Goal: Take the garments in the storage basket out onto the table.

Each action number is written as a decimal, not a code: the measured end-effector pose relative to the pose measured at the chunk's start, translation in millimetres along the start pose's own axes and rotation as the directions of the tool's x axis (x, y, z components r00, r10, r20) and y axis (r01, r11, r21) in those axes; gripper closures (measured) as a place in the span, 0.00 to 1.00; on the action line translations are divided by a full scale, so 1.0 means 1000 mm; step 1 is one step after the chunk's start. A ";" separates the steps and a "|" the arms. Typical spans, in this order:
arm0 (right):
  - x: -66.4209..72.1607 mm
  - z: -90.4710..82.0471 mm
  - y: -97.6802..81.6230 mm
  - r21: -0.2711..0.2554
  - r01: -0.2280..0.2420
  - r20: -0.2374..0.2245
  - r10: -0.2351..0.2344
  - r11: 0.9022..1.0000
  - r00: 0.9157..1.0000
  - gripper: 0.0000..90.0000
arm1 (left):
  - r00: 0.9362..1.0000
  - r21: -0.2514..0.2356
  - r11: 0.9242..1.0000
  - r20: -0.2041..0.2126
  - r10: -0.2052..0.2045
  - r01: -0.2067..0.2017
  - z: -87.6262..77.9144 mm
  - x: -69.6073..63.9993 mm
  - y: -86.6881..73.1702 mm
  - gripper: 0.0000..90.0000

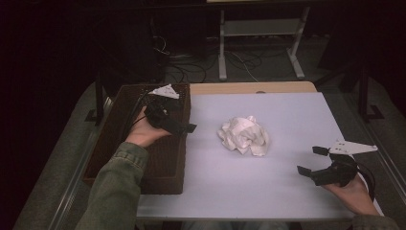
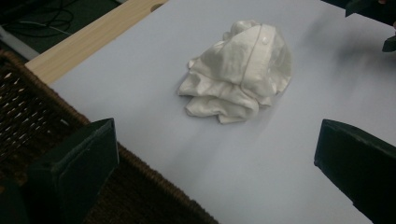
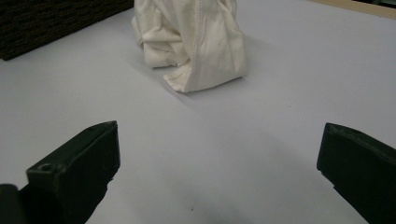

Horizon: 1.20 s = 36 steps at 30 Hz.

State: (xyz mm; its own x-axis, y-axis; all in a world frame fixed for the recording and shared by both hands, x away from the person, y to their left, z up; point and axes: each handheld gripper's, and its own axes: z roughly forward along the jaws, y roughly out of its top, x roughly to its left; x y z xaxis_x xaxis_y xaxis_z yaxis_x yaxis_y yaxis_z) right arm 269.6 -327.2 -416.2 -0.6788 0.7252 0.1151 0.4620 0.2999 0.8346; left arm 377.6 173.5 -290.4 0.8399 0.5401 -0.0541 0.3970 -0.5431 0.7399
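Note:
A crumpled white cloth [image 1: 244, 135] lies in the middle of the pale table sheet [image 1: 287, 115]. A dark brown wicker basket [image 1: 143, 182] stands along the sheet's left side. My left gripper [image 1: 184, 127] hovers over the basket's right rim, open and holding nothing, pointing at the cloth [image 2: 240, 70] across the basket edge [image 2: 28, 107]. At the right front, my right gripper [image 1: 311, 161] rests low over the sheet, jaws wide apart and nothing held. From there the cloth [image 3: 196, 42] is straight ahead, with the basket [image 3: 46, 23] at upper left.
A strip of bare wooden tabletop [image 1: 249, 87] shows behind the sheet. On the dark floor beyond stand a white metal frame [image 1: 258, 28] and loose cables [image 1: 182, 62]. The right gripper's jaws [image 2: 373, 14] show far off in the left gripper view.

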 end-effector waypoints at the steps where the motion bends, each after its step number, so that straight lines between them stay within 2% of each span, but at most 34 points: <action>1: 0.000 0.000 0.000 0.000 0.000 0.001 0.000 1.000 1.000 0.00 | 1.000 0.002 1.000 0.000 0.001 -0.001 -0.002 0.001 -0.002 0.00; 7: 0.000 0.000 0.000 0.001 -0.001 0.001 0.001 1.000 1.000 0.00 | 1.000 -0.009 1.000 -0.017 -0.012 0.012 -0.010 0.002 -0.014 0.00; 8: 0.000 0.000 0.000 -0.003 -0.002 0.003 0.002 1.000 1.000 0.00 | 1.000 -0.006 1.000 -0.018 -0.005 0.005 -0.012 0.003 -0.016 0.00; 9: 0.000 0.000 0.000 0.000 0.000 0.001 0.000 1.000 1.000 0.00 | 1.000 -0.013 1.000 -0.021 -0.022 0.022 -0.014 0.002 -0.019 0.00; 16: 0.000 0.000 0.000 0.006 -0.007 0.001 0.007 1.000 1.000 0.00 | 0.999 -0.018 0.999 -0.034 -0.034 0.033 -0.024 0.004 -0.041 0.00; 23: 0.000 0.000 0.000 0.006 -0.004 0.003 0.004 1.000 1.000 0.00 | 0.996 -0.031 0.997 -0.050 -0.069 0.068 -0.036 0.006 -0.063 0.00; 27: 0.000 0.001 0.000 0.007 0.000 0.003 0.000 1.000 1.000 0.00 | 0.994 -0.055 0.994 -0.056 -0.093 0.090 -0.043 0.006 -0.075 0.00; 36: 0.000 0.002 0.000 0.007 0.000 0.004 0.000 1.000 1.000 0.00 | 0.991 -0.089 0.991 -0.075 -0.107 0.100 -0.058 0.001 -0.096 0.00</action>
State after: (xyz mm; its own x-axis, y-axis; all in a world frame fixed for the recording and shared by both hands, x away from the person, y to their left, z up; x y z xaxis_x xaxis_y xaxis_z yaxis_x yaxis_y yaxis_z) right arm 270.0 -326.2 -417.3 -0.6767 0.7275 0.1133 0.4664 0.3044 0.8306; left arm 319.0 263.2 -322.2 0.7622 0.6421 -0.0823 0.4445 -0.4268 0.7876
